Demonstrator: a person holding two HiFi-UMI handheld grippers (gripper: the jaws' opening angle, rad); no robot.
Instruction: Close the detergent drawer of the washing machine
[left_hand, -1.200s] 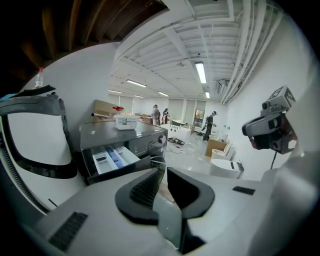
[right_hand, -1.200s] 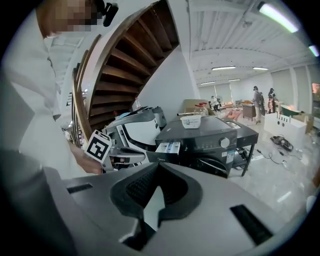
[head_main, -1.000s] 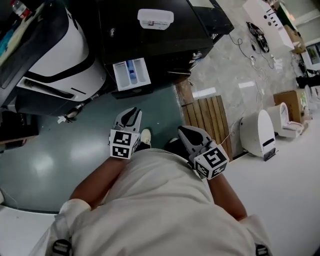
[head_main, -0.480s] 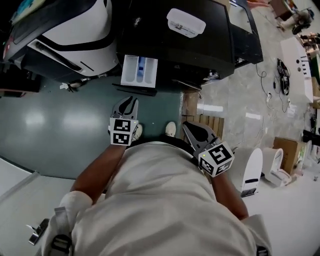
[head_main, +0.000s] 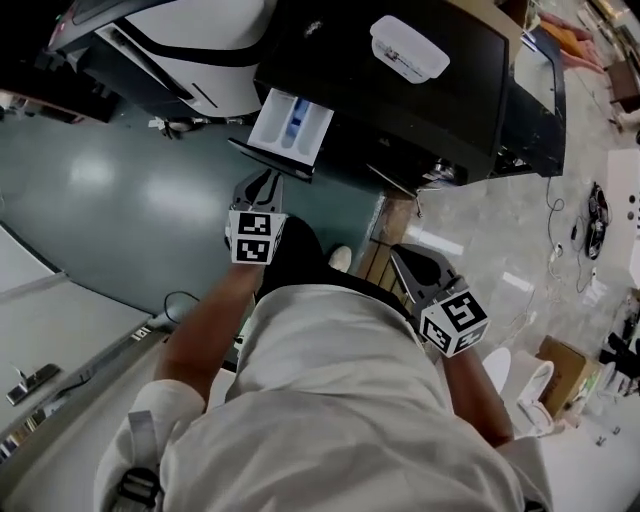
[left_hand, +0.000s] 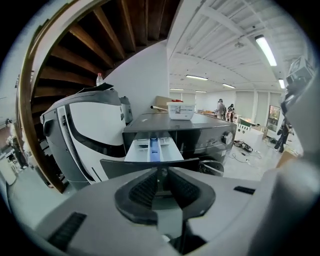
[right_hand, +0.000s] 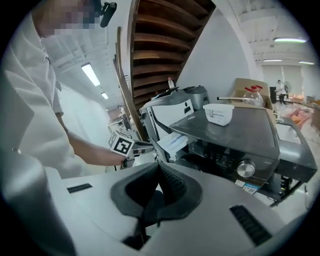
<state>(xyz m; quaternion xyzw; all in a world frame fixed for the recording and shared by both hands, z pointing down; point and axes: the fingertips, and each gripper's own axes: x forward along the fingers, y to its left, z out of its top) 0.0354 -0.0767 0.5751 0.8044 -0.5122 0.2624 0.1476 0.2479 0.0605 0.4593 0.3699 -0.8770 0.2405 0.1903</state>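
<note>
Now the left gripper (head_main: 266, 188), jaws pressed together on nothing, has come up to the drawer (head_main: 291, 120), which is pulled out from the washer (head_main: 420, 110) (contact unclear), so pushing can start. The right gripper (head_main: 420, 270) hangs back, jaws likewise together.

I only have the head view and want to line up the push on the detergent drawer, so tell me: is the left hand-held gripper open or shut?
Observer: Shut. In the left gripper view the left hand-held gripper has its jaws together with nothing between them.
Operator: Is it aimed at the drawer?
Observer: Yes. The detergent drawer stands pulled out straight ahead, with its dark front panel just beyond the tips. I cannot tell whether they touch.
Operator: And the right one?
Observer: The right hand-held gripper is shut and empty. In its view the washing machine shows a round knob on its front, to the right of the tips.
</note>
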